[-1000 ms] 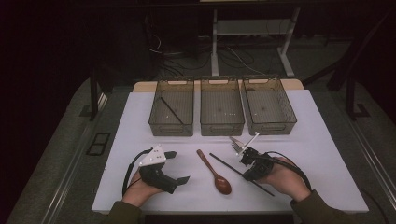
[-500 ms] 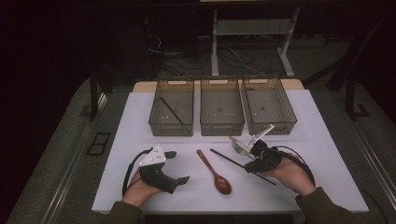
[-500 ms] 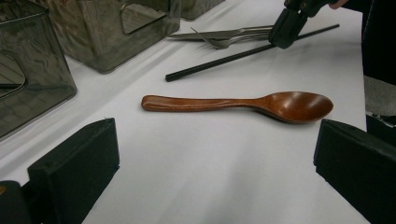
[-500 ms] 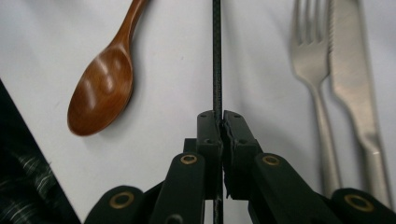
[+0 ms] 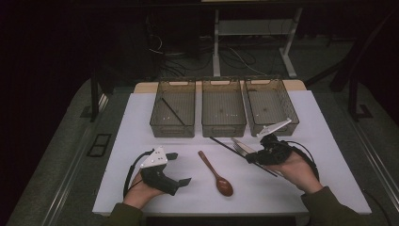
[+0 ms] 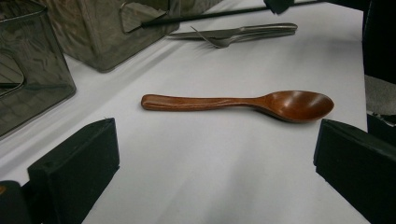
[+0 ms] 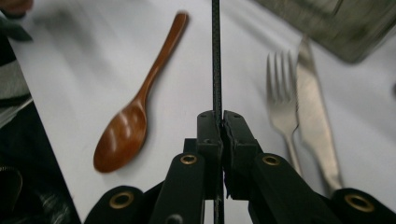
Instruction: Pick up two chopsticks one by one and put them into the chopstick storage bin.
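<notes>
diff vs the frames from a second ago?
The right gripper, shut on the black chopstick, has lifted it off the table and carried it right, toward the right bin. Unchanged: left gripper open and still, spoon, fork and knife on the table, one chopstick in the left bin.

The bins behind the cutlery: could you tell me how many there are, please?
3, in a row at the far side of the table: left bin with a black stick inside, middle bin, right bin.
</notes>
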